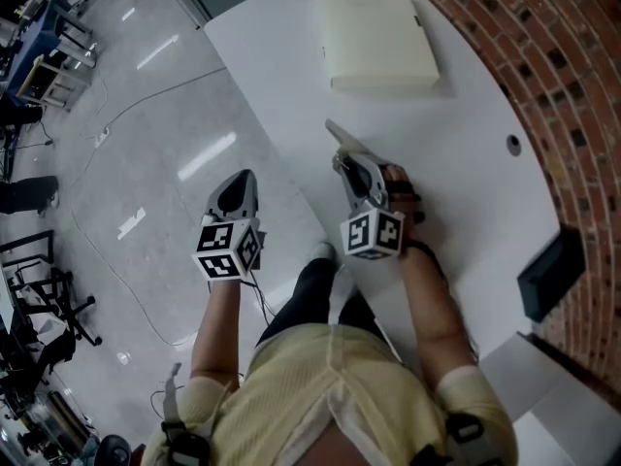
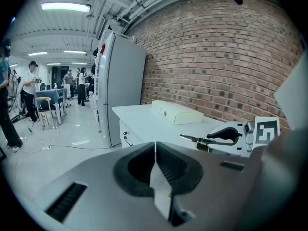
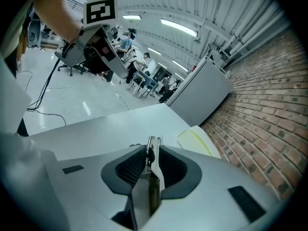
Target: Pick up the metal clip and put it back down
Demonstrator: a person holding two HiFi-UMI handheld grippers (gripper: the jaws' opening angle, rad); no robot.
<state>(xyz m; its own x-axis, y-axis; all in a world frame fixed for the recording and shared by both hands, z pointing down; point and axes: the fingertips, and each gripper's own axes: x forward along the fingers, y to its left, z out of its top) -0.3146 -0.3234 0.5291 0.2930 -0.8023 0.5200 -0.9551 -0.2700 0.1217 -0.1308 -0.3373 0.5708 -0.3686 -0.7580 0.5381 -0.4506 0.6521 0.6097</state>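
Observation:
The metal clip [image 1: 343, 140] is a thin silver piece that sticks out forward from my right gripper [image 1: 355, 166], which is shut on it above the white table [image 1: 466, 192]. In the right gripper view the clip [image 3: 154, 141] stands on edge between the two dark pads of that gripper [image 3: 152, 158]. From the left gripper view the clip [image 2: 192, 138] shows as a thin bar held level over the tabletop. My left gripper [image 1: 238, 194] hangs over the floor beside the table's left edge. Its jaws [image 2: 155, 150] meet in a line with nothing between them.
A flat cream box [image 1: 378, 33] lies at the table's far end. A small round hole [image 1: 513, 145] is in the tabletop near the brick wall [image 1: 572, 85]. A black block [image 1: 551, 272] sits at the right edge. Left of the table is grey floor with cables [image 1: 116, 115].

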